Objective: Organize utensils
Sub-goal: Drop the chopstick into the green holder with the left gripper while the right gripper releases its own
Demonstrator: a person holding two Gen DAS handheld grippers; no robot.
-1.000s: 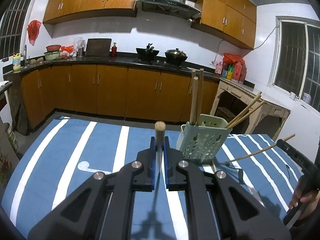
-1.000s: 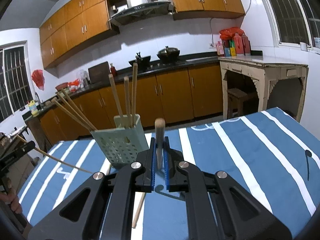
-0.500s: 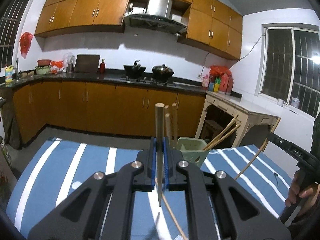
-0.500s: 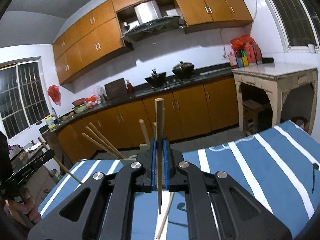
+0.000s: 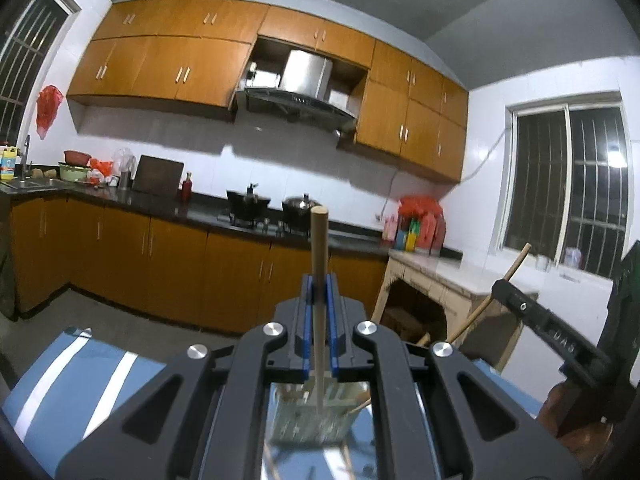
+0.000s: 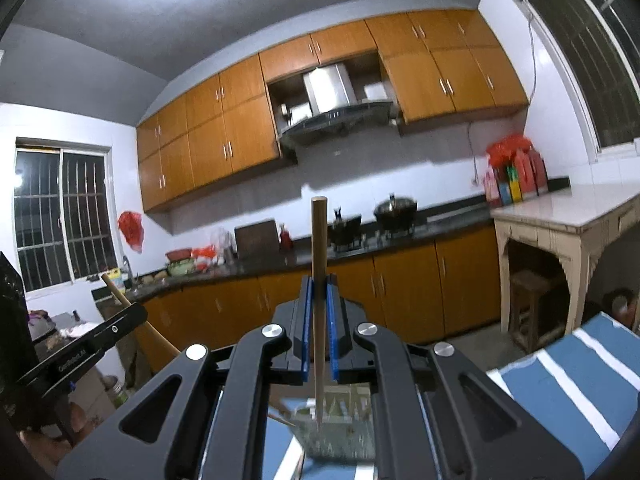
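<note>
My left gripper (image 5: 319,300) is shut on a wooden chopstick (image 5: 319,248) held upright, its thin tip pointing down over the pale green perforated utensil holder (image 5: 308,420) seen between the gripper arms. My right gripper (image 6: 319,304) is shut on another wooden chopstick (image 6: 319,256), also upright, its tip over the same holder (image 6: 340,428). Each gripper shows in the other's view: the right one (image 5: 536,320) and the left one (image 6: 88,344), each with its chopstick. Other chopsticks stand in the holder.
The holder stands on a blue table cloth with white stripes (image 6: 568,376). Behind are wooden kitchen cabinets (image 5: 160,264), a stove with pots (image 5: 272,204) and a pale side table (image 6: 568,224).
Both grippers have risen and tilted up, turning their chopsticks from slanted to upright above the holder. The holder has dropped from mid view to under the gripper arms.
</note>
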